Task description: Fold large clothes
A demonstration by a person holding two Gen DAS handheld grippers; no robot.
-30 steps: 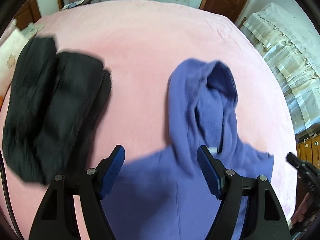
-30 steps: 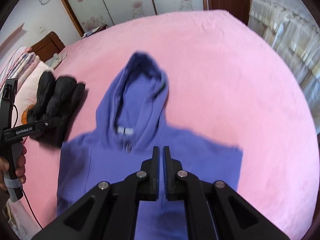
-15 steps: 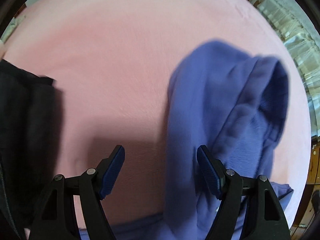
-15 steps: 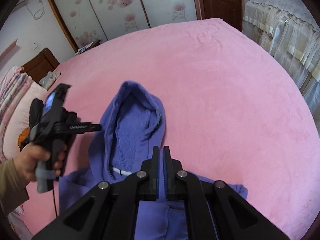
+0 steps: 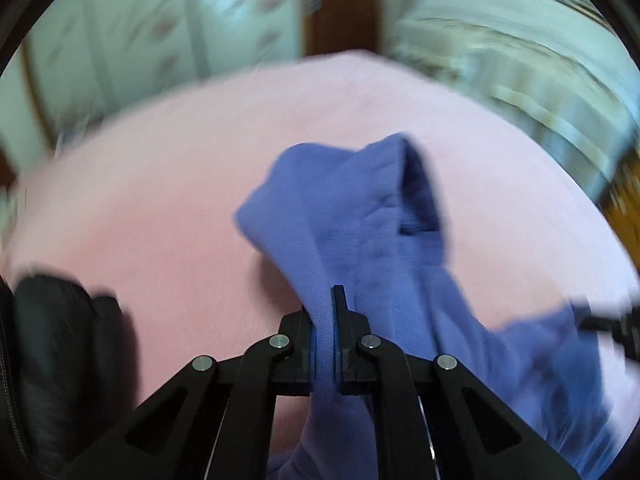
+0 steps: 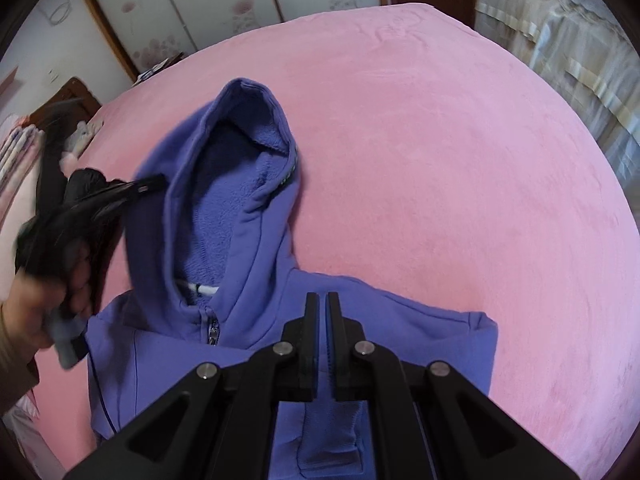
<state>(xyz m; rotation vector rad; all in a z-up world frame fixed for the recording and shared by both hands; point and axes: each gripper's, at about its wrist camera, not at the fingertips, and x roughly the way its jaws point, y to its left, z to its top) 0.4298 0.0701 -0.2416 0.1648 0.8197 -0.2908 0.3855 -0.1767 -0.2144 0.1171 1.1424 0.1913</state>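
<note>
The hoodie lies on the pink bed, front up, hood pointing toward the far wardrobe, its fleece lining showing and a white drawcord and zipper pull at the neck; the body spreads flat toward the cameras, with a folded strip of the same cloth lying under the right tongs; in the left wrist view, which is blurred, the hoodie is bunched and lifted at the hood's left edge, and a fold of it runs straight down between the fingers of the left tongs; those jaws are closing on it, the pads already pressing the cloth from both sides with only its thickness between them; from the right wrist view the left tongs reach the hood's left side, held by a hand in a brown sleeve; the right tongs hang over the chest with the jaws all but together, a thin slit between the pads and nothing gripped in it; a dark garment lies on the bed well left of the hoodie; beyond the bed stand a floral wardrobe, a brown door and pale curtains on the right.
</note>
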